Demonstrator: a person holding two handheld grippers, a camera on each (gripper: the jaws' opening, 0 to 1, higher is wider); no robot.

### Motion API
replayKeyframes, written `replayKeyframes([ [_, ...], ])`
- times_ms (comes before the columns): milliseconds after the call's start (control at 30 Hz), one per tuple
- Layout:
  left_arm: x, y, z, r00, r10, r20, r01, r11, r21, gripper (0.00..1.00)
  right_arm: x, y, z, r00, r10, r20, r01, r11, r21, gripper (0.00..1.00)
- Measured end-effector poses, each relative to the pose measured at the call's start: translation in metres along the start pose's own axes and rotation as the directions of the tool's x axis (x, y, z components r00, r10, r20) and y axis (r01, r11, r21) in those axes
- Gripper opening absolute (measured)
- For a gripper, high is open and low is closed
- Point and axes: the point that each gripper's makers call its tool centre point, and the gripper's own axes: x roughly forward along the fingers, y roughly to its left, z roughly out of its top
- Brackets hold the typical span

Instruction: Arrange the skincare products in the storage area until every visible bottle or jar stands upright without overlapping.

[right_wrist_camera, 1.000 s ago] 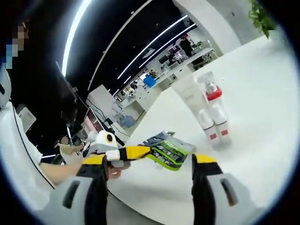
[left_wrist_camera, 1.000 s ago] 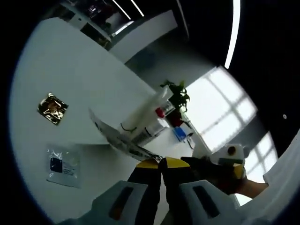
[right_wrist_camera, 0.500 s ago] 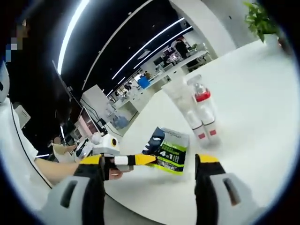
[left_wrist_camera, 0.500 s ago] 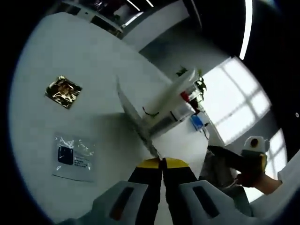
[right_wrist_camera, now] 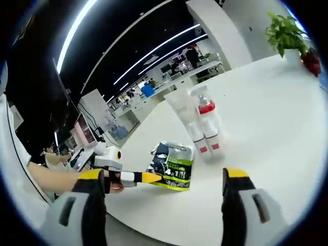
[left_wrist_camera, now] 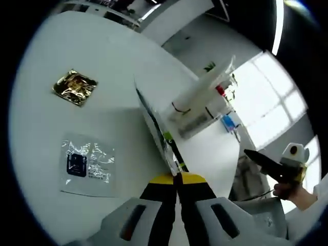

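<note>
White tabletop (left_wrist_camera: 102,66) carries two sachets while the left tool (left_wrist_camera: 178,179) pinches a green pouch (right_wrist_camera: 171,166); right tool (right_wrist_camera: 163,178) spread.

The left gripper (left_wrist_camera: 178,178) has its yellow-tipped jaws pressed together, clamped on the lower edge of the green sachet (right_wrist_camera: 173,166), which stands up from them. In the right gripper view it reaches in from the left, a hand (right_wrist_camera: 114,185) behind it. The right gripper (right_wrist_camera: 165,177) hovers just below the sachet, its jaws spread wide apart and touching nothing.
</note>
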Motion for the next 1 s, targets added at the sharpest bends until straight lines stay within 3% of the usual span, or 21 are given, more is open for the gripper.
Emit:
replayKeyframes([
  [267,0.003,0.011,-0.007,0.995,0.096,-0.043,-0.092,0.992,0.083,0.00,-0.001,-0.005,0.001,1.000,-0.014,0.002,0.014,1.000,0.012,0.97],
  [367,0.003,0.017,-0.010,0.986,0.150,-0.066,-0.139,0.978,0.155,0.00,-0.001,-0.005,0.002,1.000,-0.015,0.006,0.015,1.000,0.016,0.97],
  [533,0.005,0.019,-0.010,0.980,0.184,-0.072,-0.160,0.953,0.256,0.03,-0.001,-0.005,0.002,1.000,-0.014,0.005,0.014,1.000,0.023,0.97],
  [700,0.002,0.020,-0.005,0.973,0.225,-0.056,-0.189,0.908,0.374,0.10,-0.002,-0.006,0.002,1.000,-0.014,0.007,0.014,1.000,0.025,0.97],
  [867,-0.006,0.022,-0.003,0.959,0.279,-0.042,-0.221,0.837,0.500,0.20,-0.002,-0.007,0.002,1.000,-0.017,0.008,0.017,0.999,0.030,0.97],
  [933,-0.009,0.022,-0.001,0.956,0.292,-0.032,-0.233,0.820,0.523,0.22,-0.002,-0.008,0.002,1.000,-0.017,0.010,0.017,0.999,0.032,0.97],
  [1000,-0.013,0.024,0.005,0.950,0.313,-0.008,-0.253,0.783,0.568,0.24,-0.002,-0.008,0.002,1.000,-0.016,0.010,0.016,0.999,0.034,0.97],
])
